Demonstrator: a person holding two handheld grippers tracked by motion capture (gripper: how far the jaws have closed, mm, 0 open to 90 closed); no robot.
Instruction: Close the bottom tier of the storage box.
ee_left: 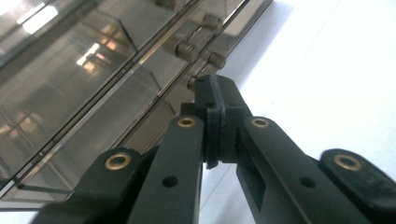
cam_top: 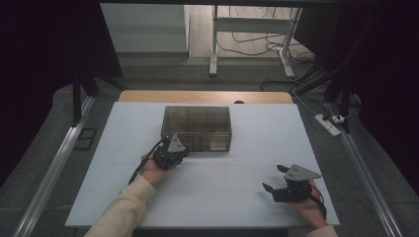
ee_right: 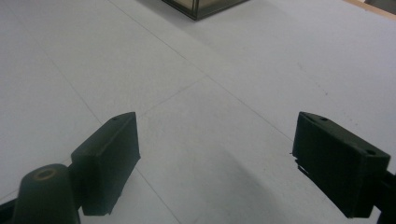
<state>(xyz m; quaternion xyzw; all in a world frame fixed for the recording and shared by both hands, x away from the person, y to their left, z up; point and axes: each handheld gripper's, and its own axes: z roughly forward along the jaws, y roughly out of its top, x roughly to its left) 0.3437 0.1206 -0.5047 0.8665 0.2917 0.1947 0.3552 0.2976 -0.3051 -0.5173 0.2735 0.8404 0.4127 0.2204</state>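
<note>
My left gripper [ee_left: 217, 100], its 2 jaws pressed together on nothing, noses the latch edge of the smoky compartment box [cam_top: 196, 127] at mid-table – opening it looks next – while my right gripper [cam_top: 275, 178] waits spread wide, well apart.

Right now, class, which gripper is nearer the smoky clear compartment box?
Left. The left gripper is at the box's front edge, jaws shut, while the right gripper sits open, well off toward the table's near right corner.
</note>
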